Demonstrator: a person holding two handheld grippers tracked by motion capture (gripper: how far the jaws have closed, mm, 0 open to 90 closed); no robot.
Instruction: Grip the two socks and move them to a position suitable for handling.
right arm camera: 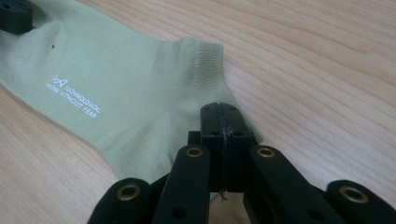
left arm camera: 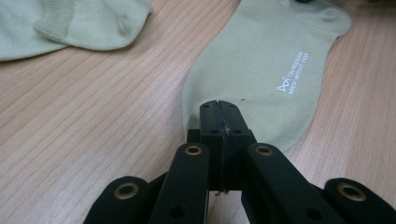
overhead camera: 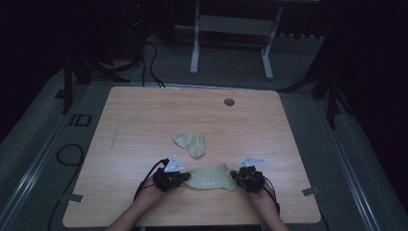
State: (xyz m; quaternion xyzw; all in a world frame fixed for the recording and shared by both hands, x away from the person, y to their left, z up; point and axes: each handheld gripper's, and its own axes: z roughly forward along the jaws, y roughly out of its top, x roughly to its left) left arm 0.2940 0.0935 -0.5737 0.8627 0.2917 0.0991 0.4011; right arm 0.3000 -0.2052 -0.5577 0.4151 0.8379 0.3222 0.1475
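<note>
Near the worktop's (overhead camera: 144,120) front edge, my left tool (overhead camera: 184,177) and right tool (overhead camera: 234,175), both pressed together, apparently pinch the sock's (overhead camera: 210,177) ends, stretching it flat.

Two hands, two black grippers, low on the table.

The left gripper (overhead camera: 183,177) points right and the right gripper (overhead camera: 235,176) points left, tips facing each other. Both forearms come up from the bottom edge. Each gripper's jaws are pressed tight together.
</note>
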